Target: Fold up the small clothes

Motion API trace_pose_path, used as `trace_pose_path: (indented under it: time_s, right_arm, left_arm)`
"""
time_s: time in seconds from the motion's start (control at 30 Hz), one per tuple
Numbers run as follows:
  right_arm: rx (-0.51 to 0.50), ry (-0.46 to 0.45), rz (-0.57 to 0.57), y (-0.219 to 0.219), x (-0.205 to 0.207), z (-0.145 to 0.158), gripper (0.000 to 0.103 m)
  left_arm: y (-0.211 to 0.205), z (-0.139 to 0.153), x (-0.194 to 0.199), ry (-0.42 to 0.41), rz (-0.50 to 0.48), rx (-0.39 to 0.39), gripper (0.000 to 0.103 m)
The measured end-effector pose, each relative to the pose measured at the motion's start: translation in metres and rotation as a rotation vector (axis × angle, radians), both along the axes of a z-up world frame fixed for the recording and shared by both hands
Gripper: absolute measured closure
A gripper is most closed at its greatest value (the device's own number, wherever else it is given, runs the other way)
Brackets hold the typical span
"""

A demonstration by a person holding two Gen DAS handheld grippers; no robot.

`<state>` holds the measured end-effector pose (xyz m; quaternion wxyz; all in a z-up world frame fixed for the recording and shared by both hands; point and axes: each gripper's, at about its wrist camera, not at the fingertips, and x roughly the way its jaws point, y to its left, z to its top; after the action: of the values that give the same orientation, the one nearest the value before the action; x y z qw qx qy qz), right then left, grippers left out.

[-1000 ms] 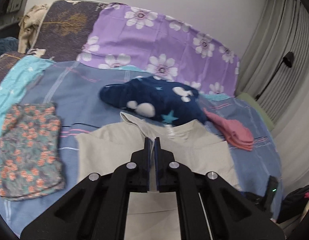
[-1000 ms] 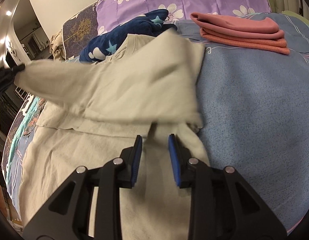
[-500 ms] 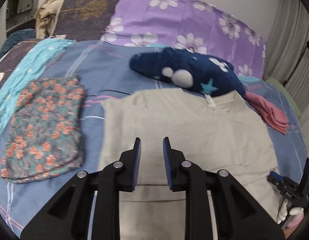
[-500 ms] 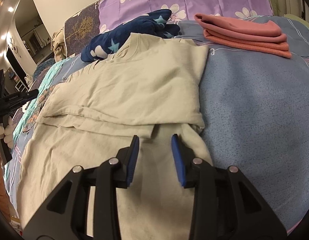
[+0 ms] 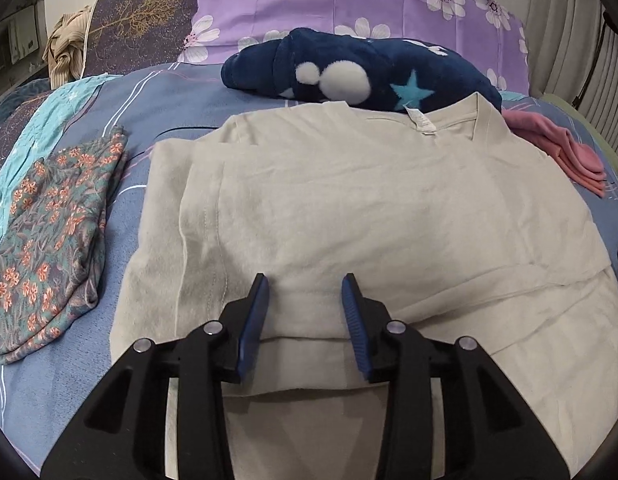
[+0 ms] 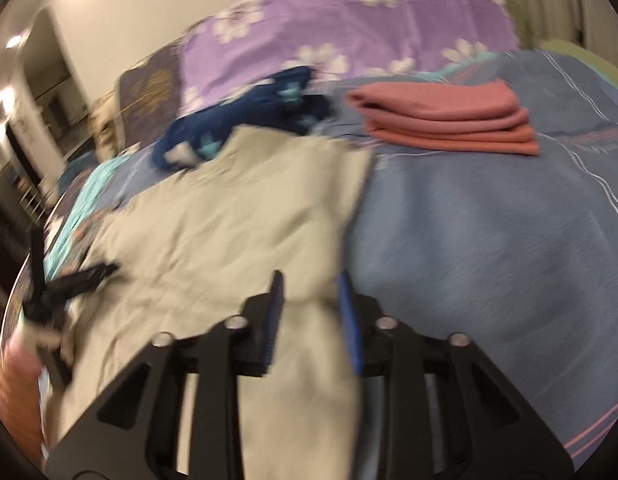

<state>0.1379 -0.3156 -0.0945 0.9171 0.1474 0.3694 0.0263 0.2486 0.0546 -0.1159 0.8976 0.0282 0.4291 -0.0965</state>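
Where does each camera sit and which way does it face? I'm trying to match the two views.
Left wrist: on the left gripper, angled down at the beige T-shirt from its hem end; jaws opening, clear of cloth.
Right wrist: on the right gripper, over the shirt's right edge, blurred; jaws closing with shirt fabric between them; the other gripper and a hand show at left.
Shared: the shirt, navy star blanket, pink folded stack, purple floral pillow.
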Motion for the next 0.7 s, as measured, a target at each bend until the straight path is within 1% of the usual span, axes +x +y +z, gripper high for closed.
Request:
trace_pose_path:
  time_s: [0.07, 0.13, 0.2, 0.23, 0.3, 0.33, 0.4, 0.43, 0.47, 0.5, 0.53, 0.57, 0.6, 0.63, 0.7]
  right_arm:
    - [0.008, 0.043, -0.055, -0.016, 0.022, -0.004, 0.084]
    - [0.036, 0.069, -0.060, -0.026, 0.041, -0.008, 0.084]
    - [0.077, 0.096, -0.057, -0.037, 0.067, -0.012, 0.083]
    - [0.098, 0.110, -0.057, -0.041, 0.080, -0.013, 0.072]
    - [0.147, 0.139, -0.056, -0.048, 0.107, -0.018, 0.056]
    - [0.178, 0.148, -0.051, -0.050, 0.119, -0.022, 0.052]
    - [0.182, 0.158, -0.050, -0.049, 0.136, -0.025, 0.051]
    - [0.142, 0.166, -0.044, -0.042, 0.143, -0.025, 0.073]
    - [0.069, 0.173, -0.033, -0.032, 0.148, -0.023, 0.096]
    - [0.016, 0.177, -0.028, -0.025, 0.150, -0.020, 0.099]
    - [-0.041, 0.153, -0.040, -0.020, 0.149, -0.013, 0.100]
    - [-0.124, 0.096, -0.072, -0.015, 0.141, 0.000, 0.100]
    - [-0.166, 0.059, -0.090, -0.015, 0.136, 0.008, 0.101]
    - [-0.205, 0.044, -0.102, -0.016, 0.135, 0.011, 0.101]
    - [-0.236, 0.097, -0.125, -0.027, 0.144, 0.000, 0.103]
  left_arm:
    - [-0.004, -0.001, 0.001, -0.010, 0.001, 0.023, 0.063]
    - [-0.009, -0.002, -0.001, -0.021, 0.001, 0.057, 0.063]
    - [-0.010, -0.002, -0.001, -0.025, 0.000, 0.074, 0.063]
    - [-0.010, -0.002, -0.001, -0.025, 0.001, 0.075, 0.063]
    - [-0.008, -0.002, -0.001, -0.024, 0.001, 0.065, 0.063]
    - [-0.007, -0.002, -0.001, -0.023, 0.002, 0.058, 0.063]
    - [-0.007, -0.002, -0.001, -0.024, 0.002, 0.055, 0.063]
    - [-0.007, -0.002, -0.001, -0.025, 0.003, 0.057, 0.062]
    - [-0.008, -0.002, -0.001, -0.027, 0.003, 0.060, 0.062]
    - [-0.009, -0.003, -0.001, -0.027, 0.003, 0.062, 0.062]
    - [-0.009, -0.003, -0.001, -0.028, 0.003, 0.062, 0.062]
    - [-0.008, -0.002, -0.001, -0.028, 0.003, 0.060, 0.062]
    - [-0.008, -0.002, -0.001, -0.029, 0.002, 0.059, 0.062]
    - [-0.008, -0.002, -0.001, -0.028, 0.002, 0.060, 0.062]
    - [-0.008, -0.002, -0.001, -0.027, 0.003, 0.059, 0.062]
